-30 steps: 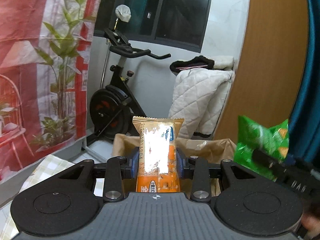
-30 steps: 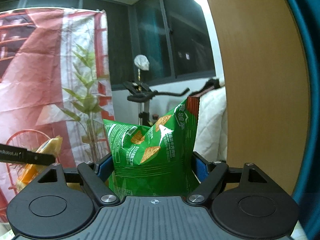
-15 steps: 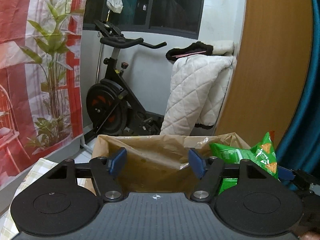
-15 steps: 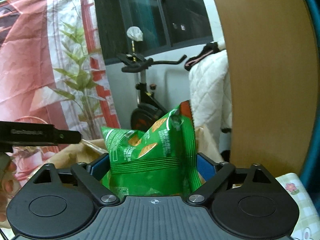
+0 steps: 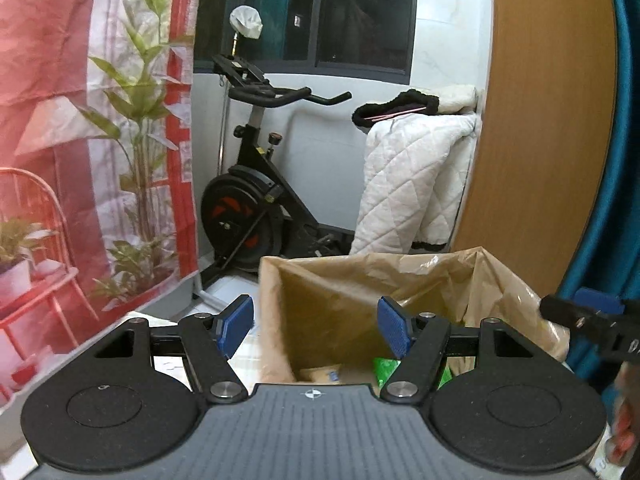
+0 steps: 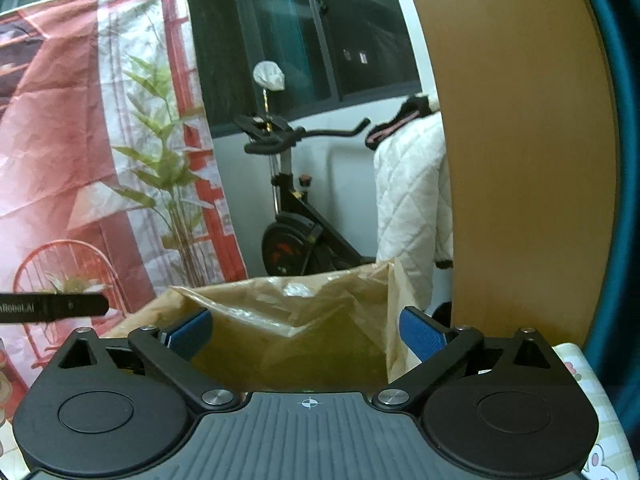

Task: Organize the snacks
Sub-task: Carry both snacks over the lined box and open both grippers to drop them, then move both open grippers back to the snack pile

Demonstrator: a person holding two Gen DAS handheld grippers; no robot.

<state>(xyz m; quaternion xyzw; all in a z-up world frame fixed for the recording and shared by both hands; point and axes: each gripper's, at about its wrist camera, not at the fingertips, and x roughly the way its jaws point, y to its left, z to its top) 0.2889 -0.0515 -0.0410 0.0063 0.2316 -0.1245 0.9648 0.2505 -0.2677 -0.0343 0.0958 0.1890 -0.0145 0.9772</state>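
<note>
The brown paper bag (image 5: 360,280) with a clear liner stands open just ahead of both grippers. At its bottom lie an orange snack bar (image 5: 320,374) and a green chip bag (image 5: 386,368), partly hidden by my left gripper's body. My left gripper (image 5: 316,328) is open over the bag's near rim with nothing between its blue pads. My right gripper (image 6: 306,332) hangs over the same bag (image 6: 300,312); its jaws are opening and hold nothing. It also shows at the right edge of the left wrist view. In the right wrist view, one black finger (image 6: 60,306) of the left gripper shows at the left.
Behind the bag stand an exercise bike (image 5: 248,200), a white quilted blanket (image 5: 412,184) and a wooden panel (image 5: 540,120). A red printed backdrop (image 5: 80,140) hangs at the left and a teal curtain (image 5: 616,200) at the right. The checked tablecloth (image 6: 580,364) lies underneath.
The left gripper let go of the orange snack bar and the right let go of the green chip bag. Both snacks dropped into the paper bag, and both grippers now stand empty.
</note>
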